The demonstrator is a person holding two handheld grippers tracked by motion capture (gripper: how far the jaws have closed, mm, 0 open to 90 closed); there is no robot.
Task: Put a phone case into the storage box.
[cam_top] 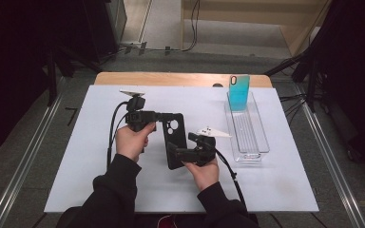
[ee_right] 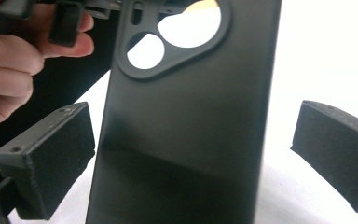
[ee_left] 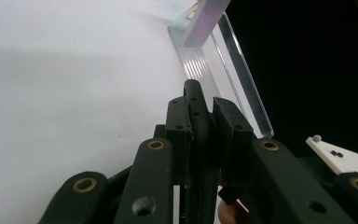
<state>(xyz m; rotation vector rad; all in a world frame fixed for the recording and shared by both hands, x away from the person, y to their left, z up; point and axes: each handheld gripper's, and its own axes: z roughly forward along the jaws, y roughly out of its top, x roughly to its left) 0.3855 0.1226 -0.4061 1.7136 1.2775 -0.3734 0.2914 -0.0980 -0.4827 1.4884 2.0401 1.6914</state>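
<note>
Currently I count two grippers, two phone cases, one clear tray, one white table (cam_top: pixel 100 185).

Left gripper (cam_top: pixel 159 115): jaws narrow, clamped on the top edge of the black phone case (cam_top: pixel 176 140), held upright over mid-table.

Right gripper (cam_top: pixel 173 153): jaws spread wide either side of the case's lower part, pads (ee_right: pixel 51 158) apart from it.

Far right: clear tray (cam_top: pixel 261 142), turquoise case (cam_top: pixel 239 92) standing at its far end.

The right gripper view shows the camera cutout (ee_right: pixel 172 32); the left gripper view shows the case edge-on.

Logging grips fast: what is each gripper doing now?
Left gripper: shut on the black phone case.
Right gripper: open, case between its jaws.
</note>
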